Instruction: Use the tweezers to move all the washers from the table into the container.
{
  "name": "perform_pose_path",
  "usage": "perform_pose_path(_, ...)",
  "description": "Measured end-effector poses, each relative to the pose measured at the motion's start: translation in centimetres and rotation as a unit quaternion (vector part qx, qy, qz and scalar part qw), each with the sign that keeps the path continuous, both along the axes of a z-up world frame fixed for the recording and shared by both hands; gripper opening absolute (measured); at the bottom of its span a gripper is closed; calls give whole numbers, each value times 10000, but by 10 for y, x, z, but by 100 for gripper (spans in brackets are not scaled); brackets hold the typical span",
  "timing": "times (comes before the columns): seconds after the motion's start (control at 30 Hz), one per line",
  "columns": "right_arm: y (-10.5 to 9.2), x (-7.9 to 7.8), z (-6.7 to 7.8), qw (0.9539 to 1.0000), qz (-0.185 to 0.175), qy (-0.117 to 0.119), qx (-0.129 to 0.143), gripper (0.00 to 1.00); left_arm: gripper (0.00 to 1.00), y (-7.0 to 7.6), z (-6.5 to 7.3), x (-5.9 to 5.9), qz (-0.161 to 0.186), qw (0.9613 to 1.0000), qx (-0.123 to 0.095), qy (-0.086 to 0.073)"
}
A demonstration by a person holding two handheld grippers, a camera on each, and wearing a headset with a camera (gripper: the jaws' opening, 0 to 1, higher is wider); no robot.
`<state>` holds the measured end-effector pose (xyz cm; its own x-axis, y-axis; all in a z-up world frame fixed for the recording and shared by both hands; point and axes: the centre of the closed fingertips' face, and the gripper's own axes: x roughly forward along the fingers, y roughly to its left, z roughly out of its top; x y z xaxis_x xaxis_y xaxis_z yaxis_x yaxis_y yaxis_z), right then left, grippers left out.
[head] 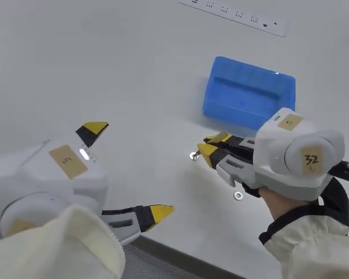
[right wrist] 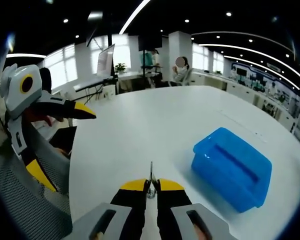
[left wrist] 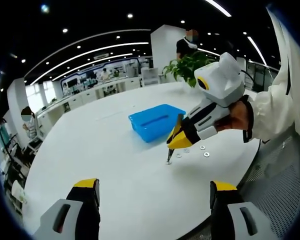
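White desk [head: 104, 70] in a big bright hall with ceiling light strips. Right tool [head: 211, 145] is clamped on the tweezers [right wrist: 151, 176], tips angled down at the desk. Left tool [left wrist: 154, 186] has its jaws spread wide, near the desk edge. Washers [left wrist: 206, 154] lie loose beside the right tool. Blue container [head: 249, 93] is just behind.

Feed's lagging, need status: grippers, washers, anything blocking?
Right gripper shut on tweezers, tips down by a washer. Left gripper open, empty. More washers on table, short of blue container. Nothing blocking.
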<state>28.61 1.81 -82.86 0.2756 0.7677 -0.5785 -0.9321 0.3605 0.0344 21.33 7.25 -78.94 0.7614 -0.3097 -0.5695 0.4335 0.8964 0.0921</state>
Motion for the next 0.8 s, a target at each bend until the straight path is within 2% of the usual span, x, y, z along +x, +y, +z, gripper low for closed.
perform_pose_path(0.57, 2, 3, 0, 9999, -11, -64, -150, 3, 90, 3, 0, 0, -14, 9999, 110, -4)
perform_pose_path(0.63, 2, 2, 0, 9998, 8, -25, -173, 3, 90, 4, 0, 0, -12, 9999, 112, -3)
perform_pose_path(0.7, 2, 0, 1, 9998, 18, 131, -149, 2, 90, 4, 1, 1, -11, 9999, 114, -12)
perform_pose_path(0.8, 0, 0, 4, 9997, 7, 97, -208, 2, 90, 4, 1, 1, -12, 9999, 130, -15)
